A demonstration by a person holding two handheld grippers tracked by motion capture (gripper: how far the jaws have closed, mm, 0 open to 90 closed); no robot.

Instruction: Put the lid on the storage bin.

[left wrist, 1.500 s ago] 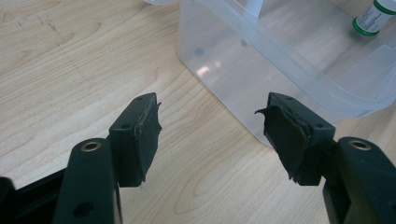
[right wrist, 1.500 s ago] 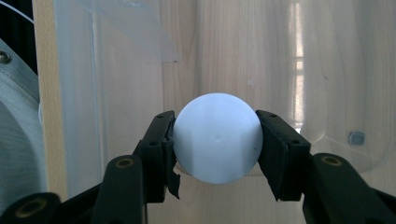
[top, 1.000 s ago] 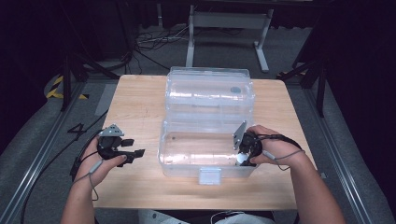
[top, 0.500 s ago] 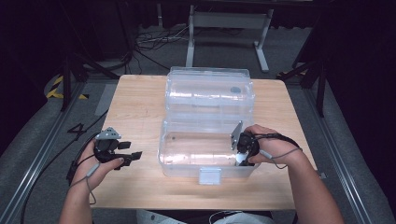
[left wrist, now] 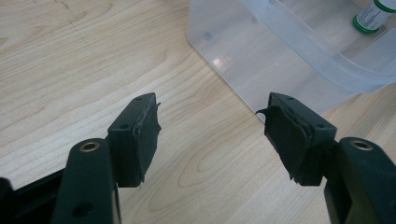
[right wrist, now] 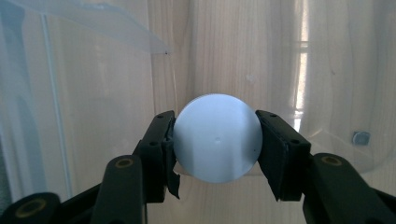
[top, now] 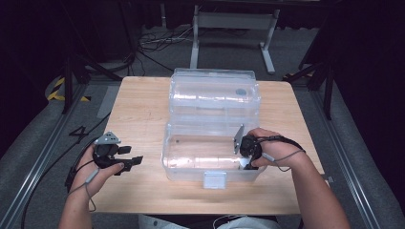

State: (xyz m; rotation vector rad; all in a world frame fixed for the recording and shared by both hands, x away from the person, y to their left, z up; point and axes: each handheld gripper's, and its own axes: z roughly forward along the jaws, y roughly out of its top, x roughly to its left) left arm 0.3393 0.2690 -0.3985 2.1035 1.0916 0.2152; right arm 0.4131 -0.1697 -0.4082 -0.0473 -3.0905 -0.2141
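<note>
A clear plastic box (top: 168,151) stands open on the wooden table (top: 138,109), its lid (top: 215,93) folded back behind it. My right gripper (top: 244,160) reaches into the box's right end. In the right gripper view it (right wrist: 215,140) is shut on a round white object (right wrist: 217,135), seen end on, with the box wall (right wrist: 84,79) behind. My left gripper (top: 133,160) hovers over the table left of the box, open and with nothing in it (left wrist: 210,126). A white bottle with a green band (left wrist: 373,14) lies inside the box (left wrist: 261,65).
A white latch (top: 215,180) hangs at the box's front wall. Bare wood lies left of the box and along the near edge. A metal frame (top: 234,28) and cables stand on the floor beyond the table.
My left gripper has drifted a little left and toward the near edge. The right gripper stays inside the box, still holding the round object.
</note>
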